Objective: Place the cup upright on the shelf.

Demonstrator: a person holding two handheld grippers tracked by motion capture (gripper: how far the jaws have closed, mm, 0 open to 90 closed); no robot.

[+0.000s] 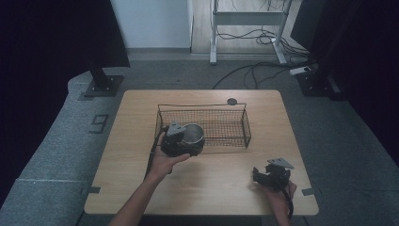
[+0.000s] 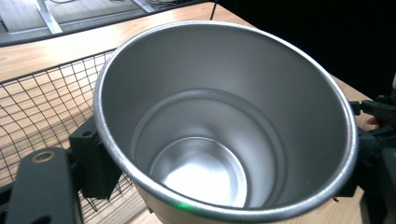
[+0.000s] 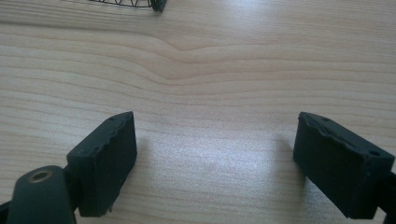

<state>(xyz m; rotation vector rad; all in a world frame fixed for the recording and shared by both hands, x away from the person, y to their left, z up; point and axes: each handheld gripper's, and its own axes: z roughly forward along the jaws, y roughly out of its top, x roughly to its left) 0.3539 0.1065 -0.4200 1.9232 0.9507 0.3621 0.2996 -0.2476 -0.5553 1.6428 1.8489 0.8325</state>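
An empty steel cup (image 1: 193, 133) (image 2: 224, 116) is held upright and slightly tilted at the near left corner of a black wire basket (image 1: 202, 107). My left gripper (image 1: 184, 141) is shut on the cup, one black pad (image 2: 95, 163) pressing on each side of its wall. The basket's mesh (image 2: 42, 102) runs just behind and left of the cup. Whether the cup is over the basket's rim or just in front of it I cannot tell. My right gripper (image 1: 258, 173) (image 3: 215, 154) rests low over the table's near right part, open, with bare wood between its jaws.
The wooden table (image 1: 141, 179) has a small black disc (image 1: 232, 101) at its far edge. A corner of the basket (image 3: 140, 3) lies ahead of the right gripper. Beyond the table are stand bases, cables and desk legs on the floor.
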